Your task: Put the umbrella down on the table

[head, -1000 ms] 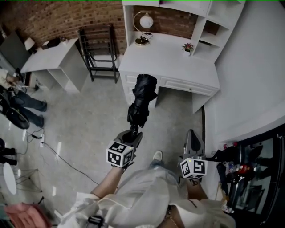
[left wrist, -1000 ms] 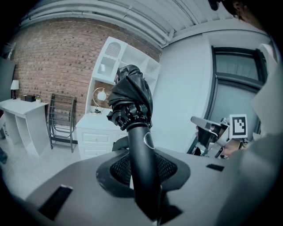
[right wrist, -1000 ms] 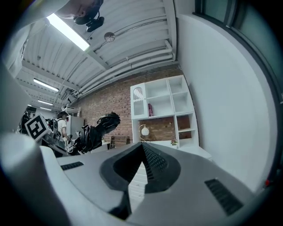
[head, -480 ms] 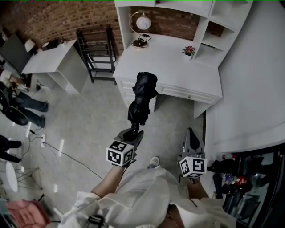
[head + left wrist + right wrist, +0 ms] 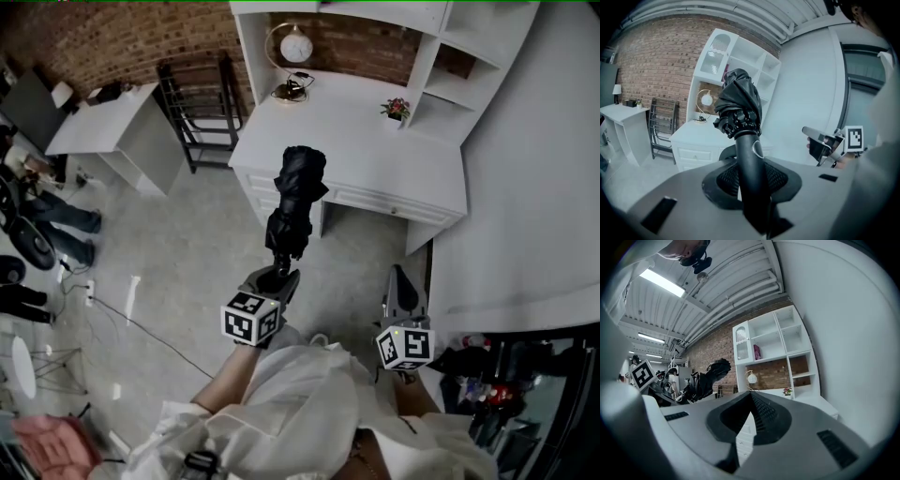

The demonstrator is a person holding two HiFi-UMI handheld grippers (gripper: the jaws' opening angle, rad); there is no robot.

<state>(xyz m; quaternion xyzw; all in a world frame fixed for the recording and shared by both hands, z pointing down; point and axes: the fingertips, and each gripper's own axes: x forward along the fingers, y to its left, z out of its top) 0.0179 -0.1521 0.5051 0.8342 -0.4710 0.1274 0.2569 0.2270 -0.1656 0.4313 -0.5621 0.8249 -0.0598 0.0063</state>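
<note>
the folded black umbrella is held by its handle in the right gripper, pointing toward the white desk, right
No, the left gripper holds it: the left gripper view shows its jaws clamped on the handle of the folded black umbrella. It does point toward the white desk.

My left gripper [image 5: 278,277] points forward and slightly down, its jaws clamped on the umbrella's [image 5: 297,192] handle. My right gripper [image 5: 400,279] is held level beside it, jaws together, empty.

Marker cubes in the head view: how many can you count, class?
2. The left cube sits on the left gripper, which grips the folded umbrella. The right cube sits on the empty right gripper. None appears hidden.
</note>
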